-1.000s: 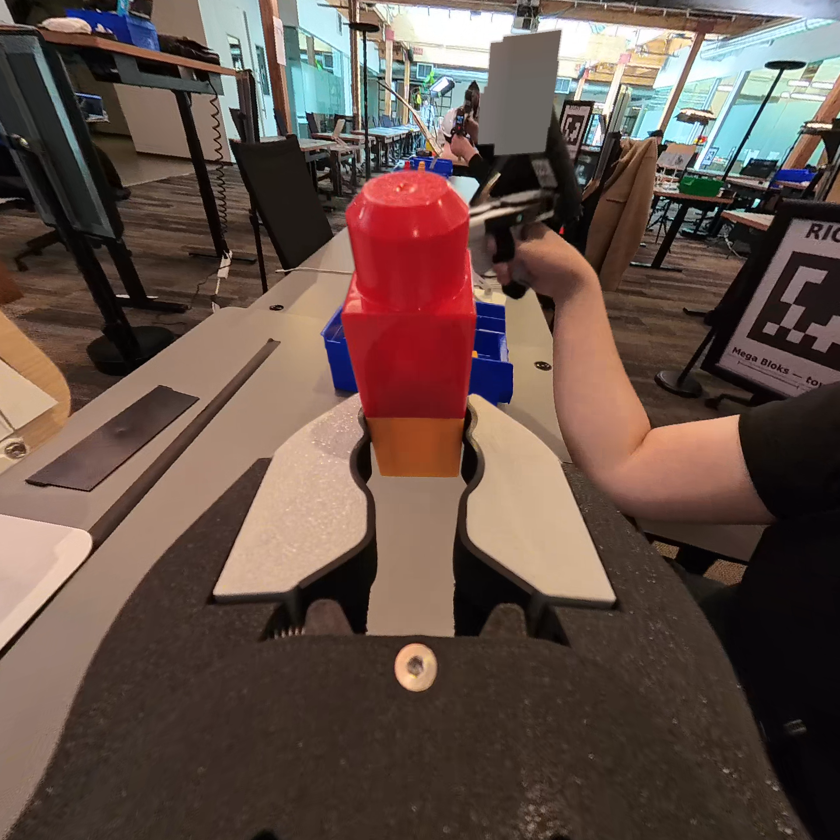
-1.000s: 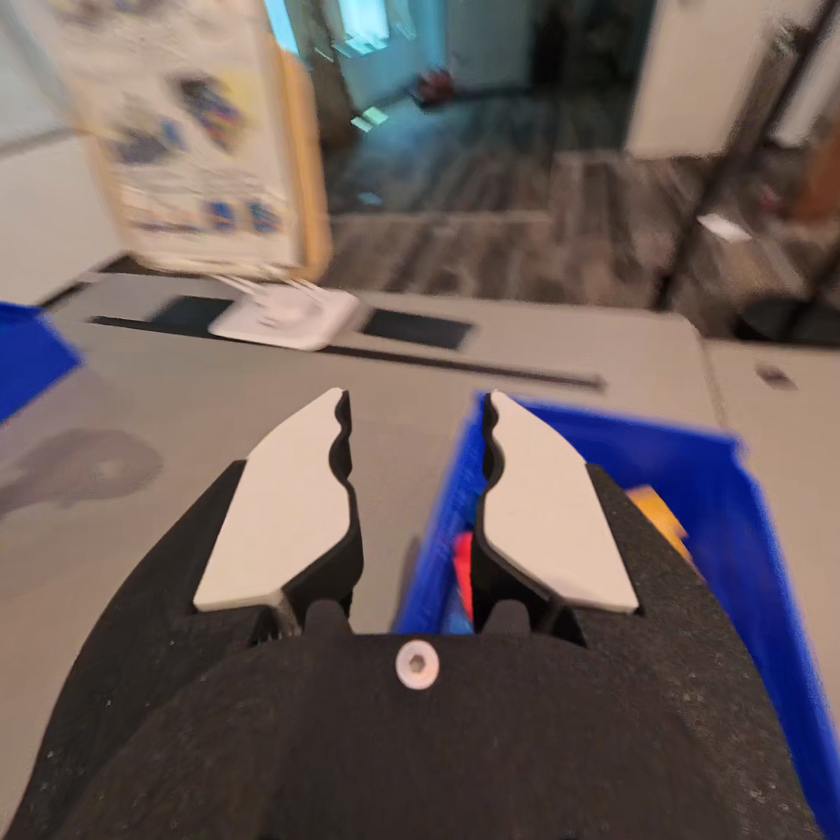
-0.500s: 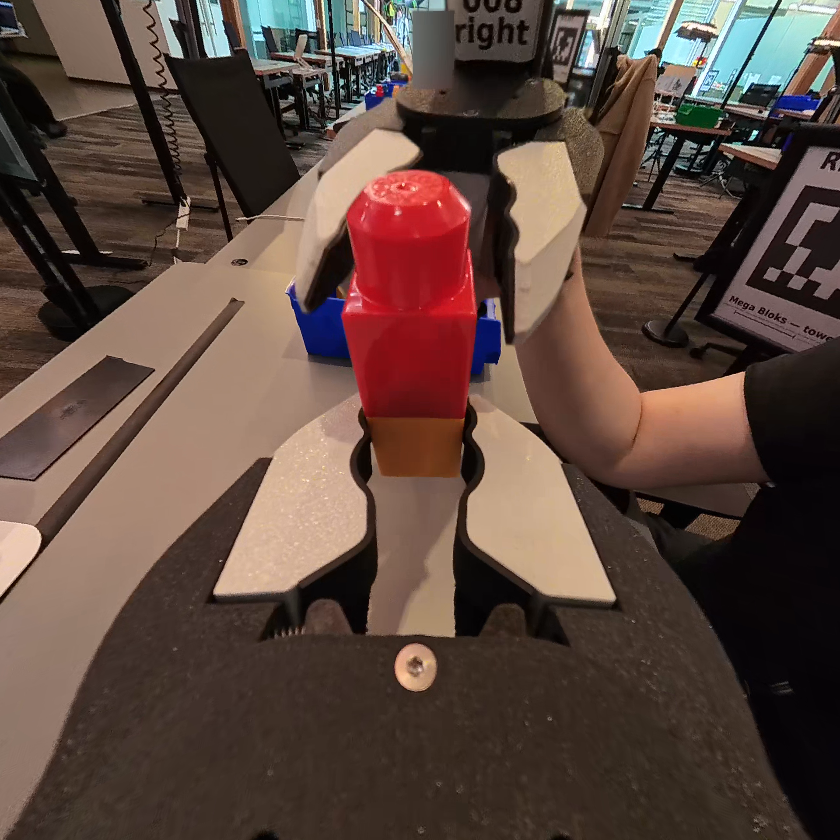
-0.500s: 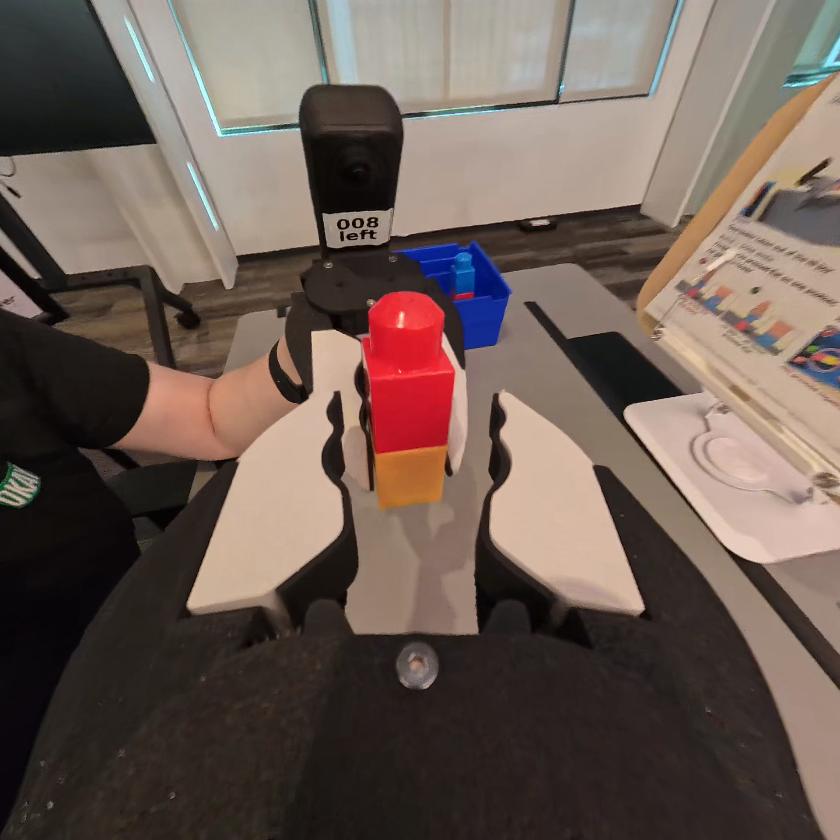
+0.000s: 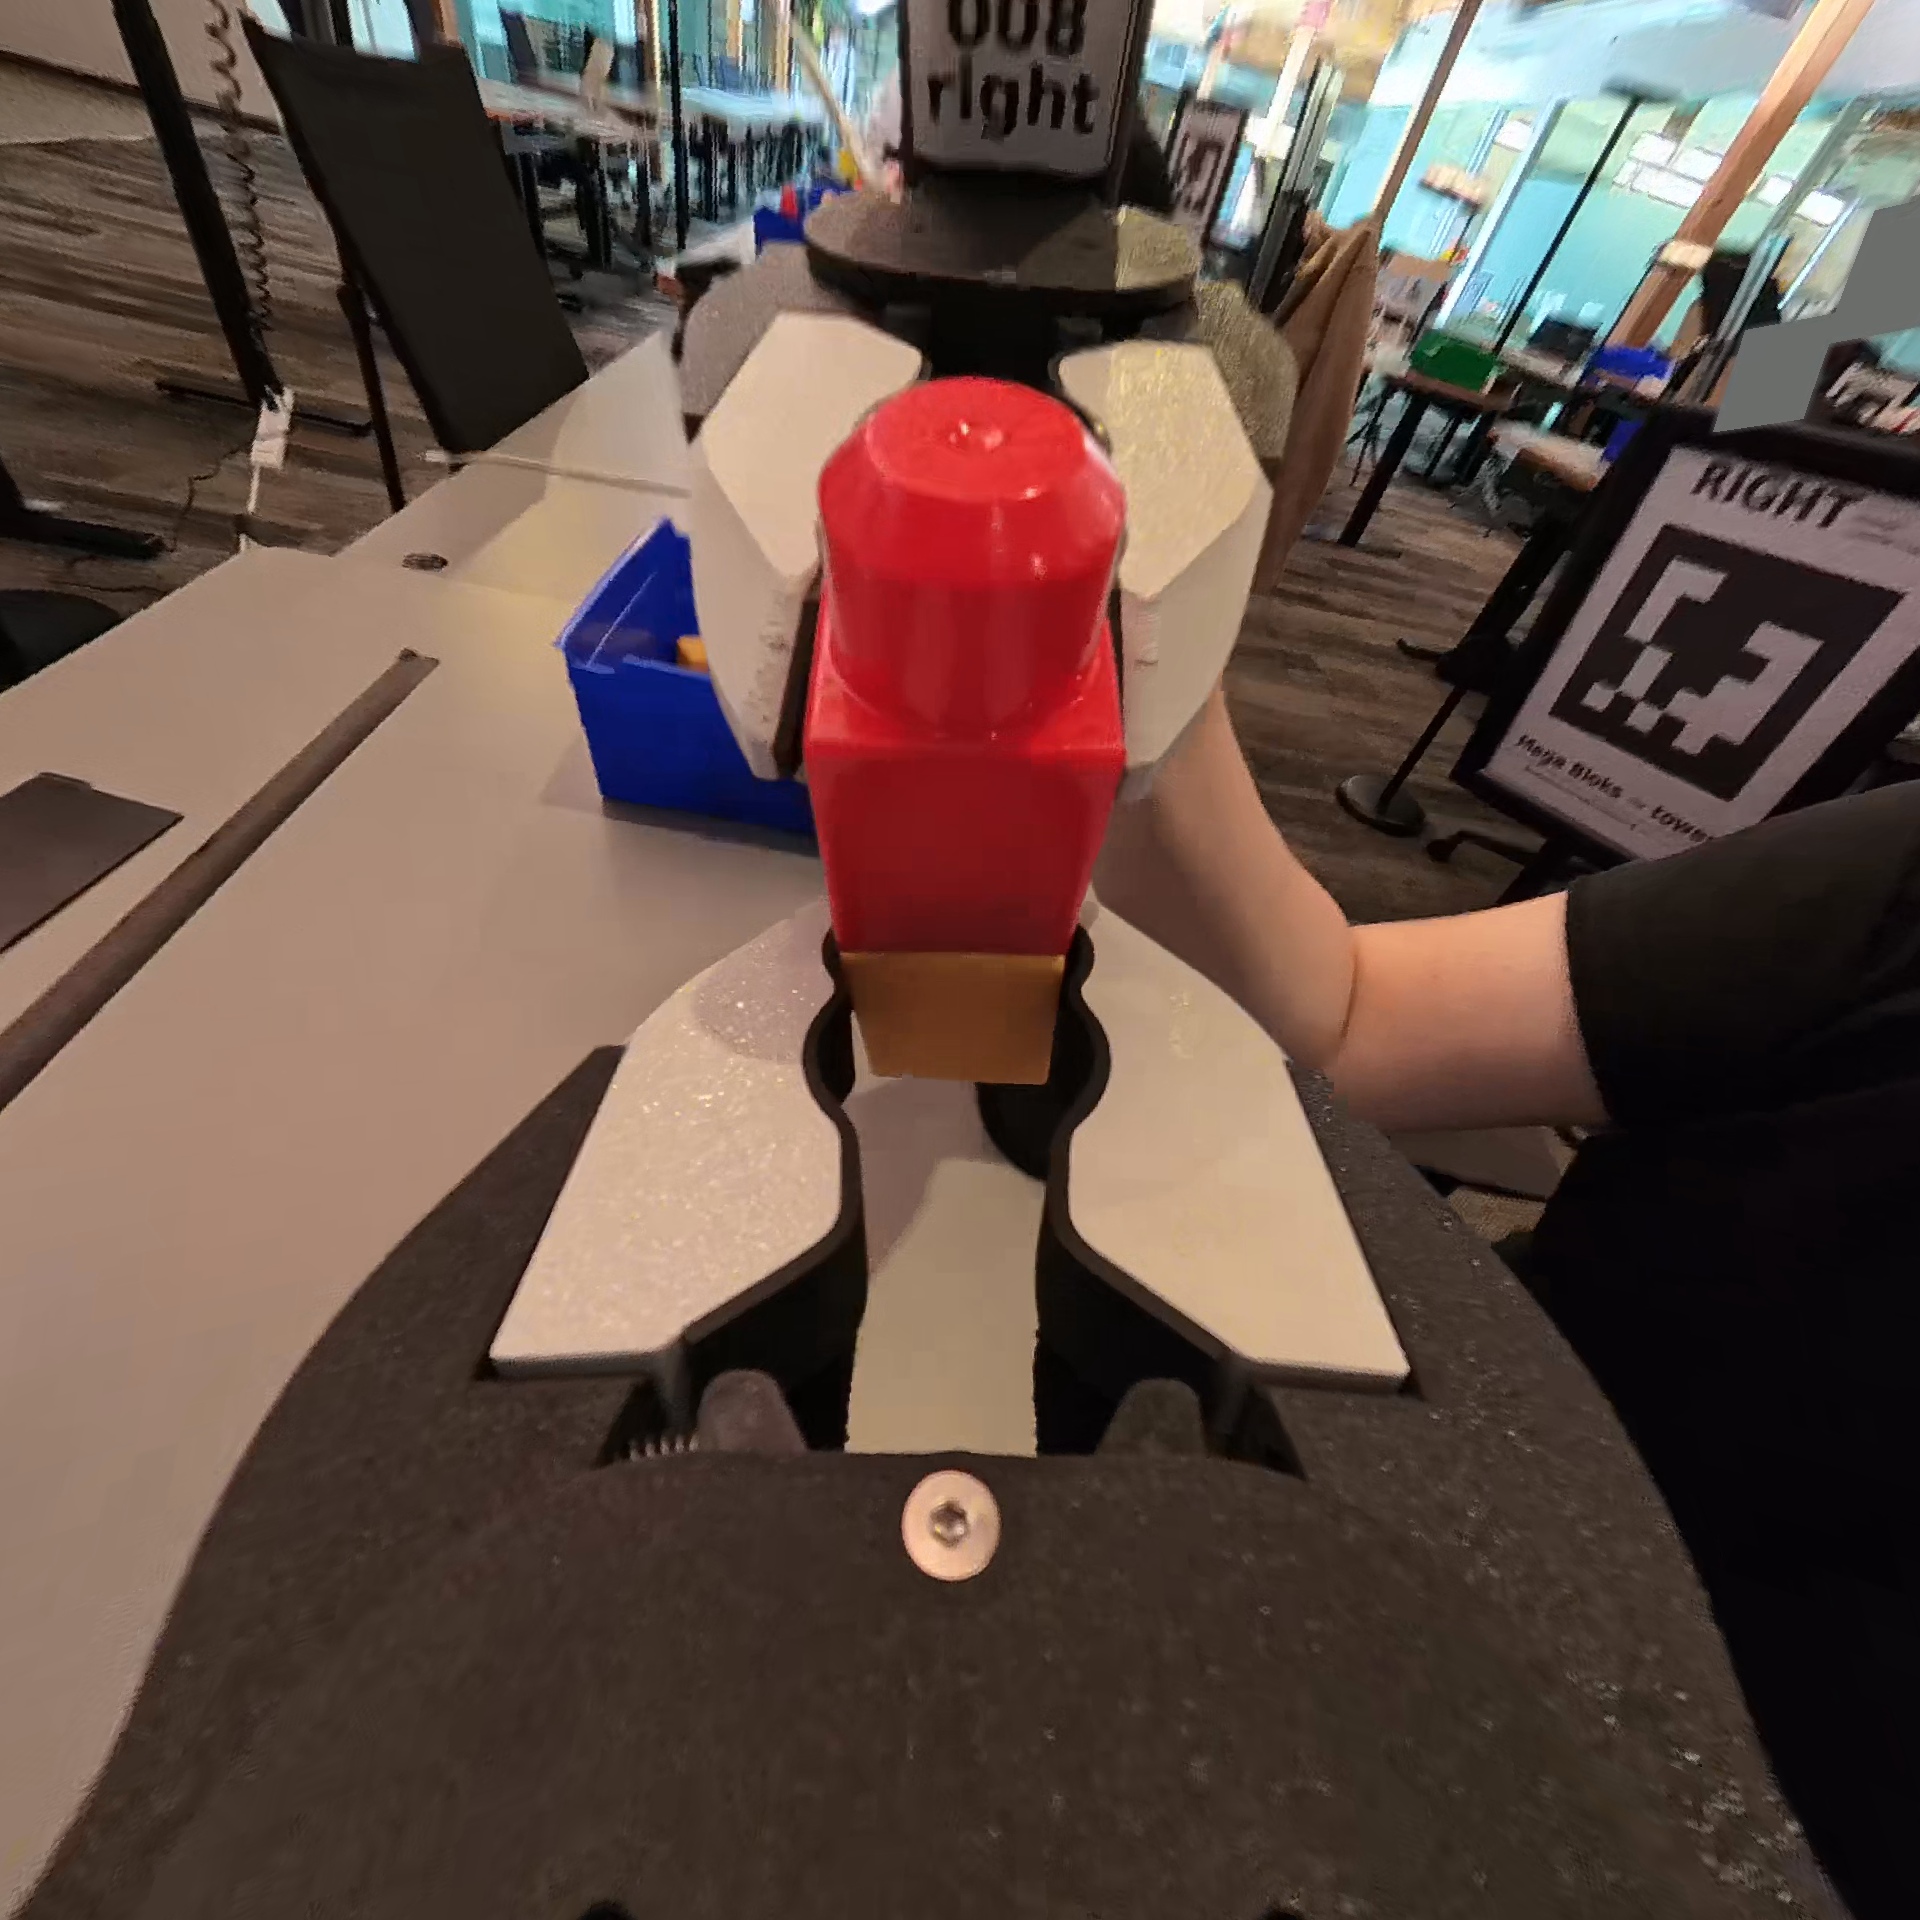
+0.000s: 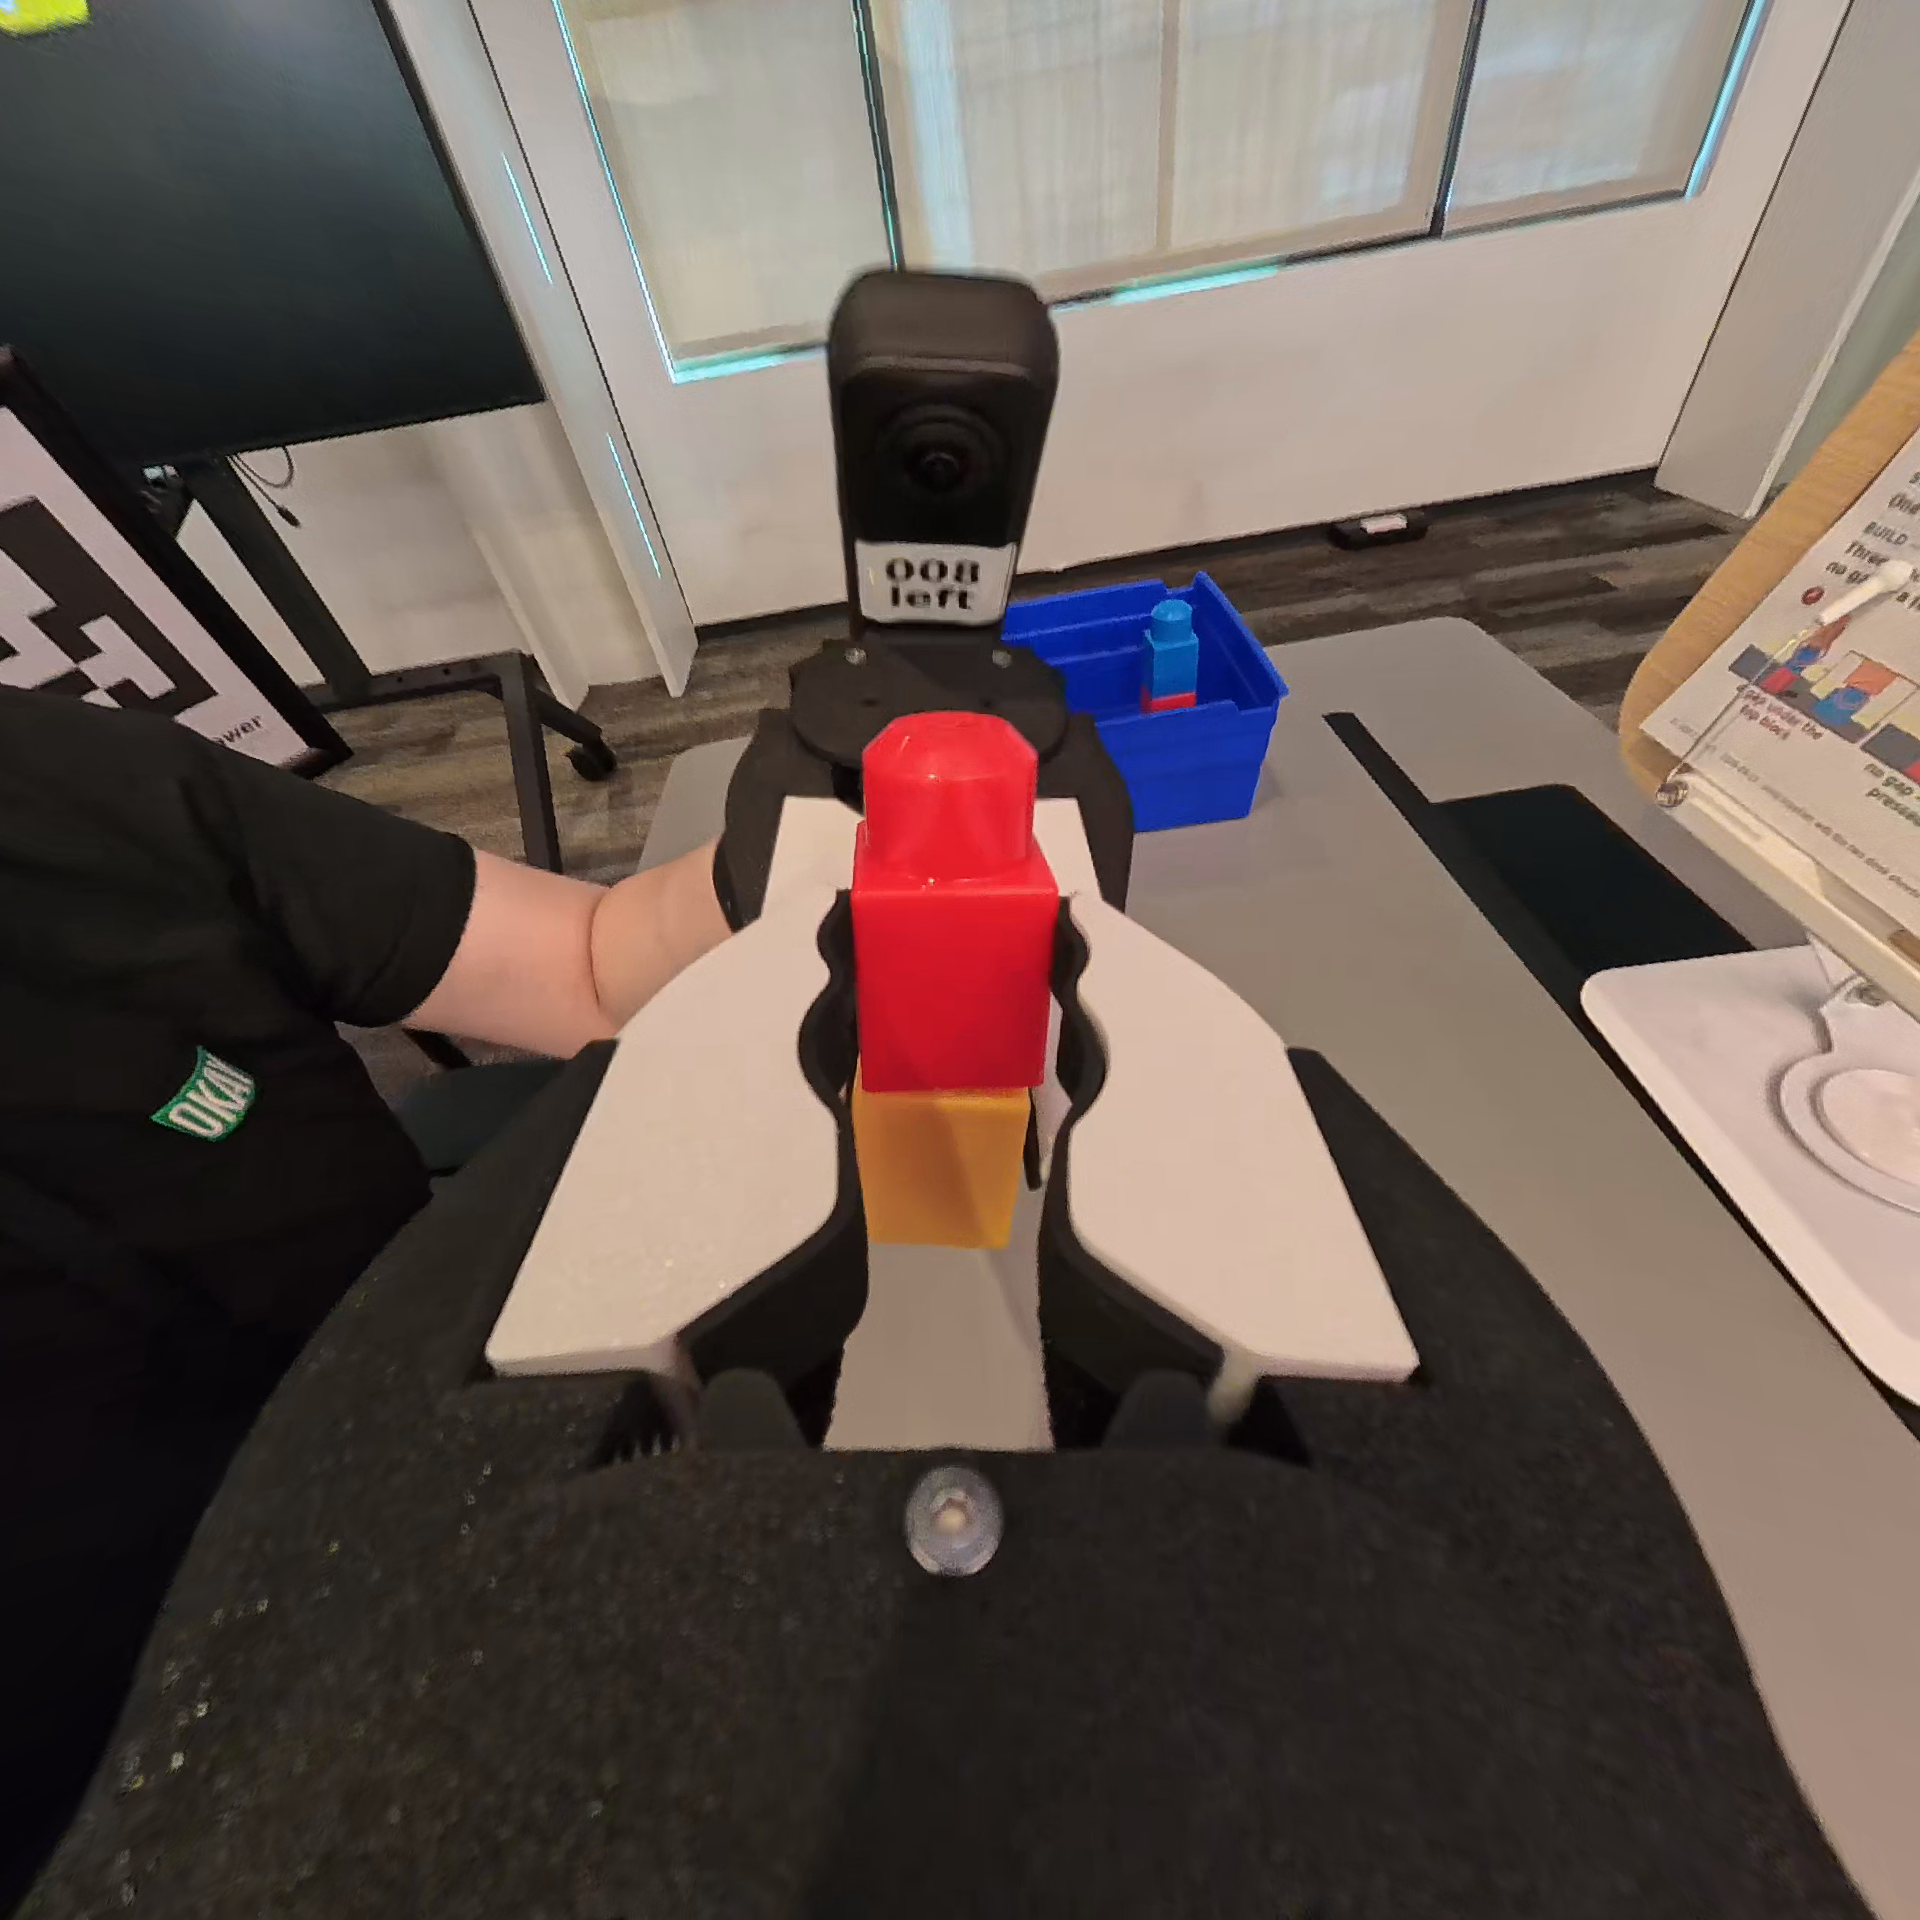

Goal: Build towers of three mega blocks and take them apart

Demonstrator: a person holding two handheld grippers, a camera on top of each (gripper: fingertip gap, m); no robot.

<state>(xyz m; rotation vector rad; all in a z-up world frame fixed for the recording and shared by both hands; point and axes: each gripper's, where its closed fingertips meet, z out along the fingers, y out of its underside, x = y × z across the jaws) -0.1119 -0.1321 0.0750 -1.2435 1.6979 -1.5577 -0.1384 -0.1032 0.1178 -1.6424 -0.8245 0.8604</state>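
A two-block stack, a red block (image 5: 961, 831) on an orange block (image 5: 951, 1013), is held between both grippers over the grey table (image 5: 312, 935). My left gripper (image 5: 956, 997) is shut on the orange block at the stack's bottom. My right gripper (image 6: 951, 987) faces it from the other side and is shut on the red block (image 6: 951, 977), just above the orange block (image 6: 940, 1164). In the left wrist view the right gripper's fingers (image 5: 769, 540) flank the red block. The left gripper's body (image 6: 935, 727) shows behind the stack.
A blue bin (image 5: 644, 727) stands behind the stack in the left wrist view. Another blue bin (image 6: 1174, 748) holds a small blue-on-red tower (image 6: 1169, 655). An instruction board (image 6: 1818, 727) on a white base (image 6: 1714, 1122) stands at the right. A person's arm (image 5: 1351, 987) is close. Spacing between my two grippers at the tips: around 5 centimeters.
My right gripper swung from the blue bin to face the stack, moved in around the red block and closed on it. My left gripper kept its hold on the orange block.
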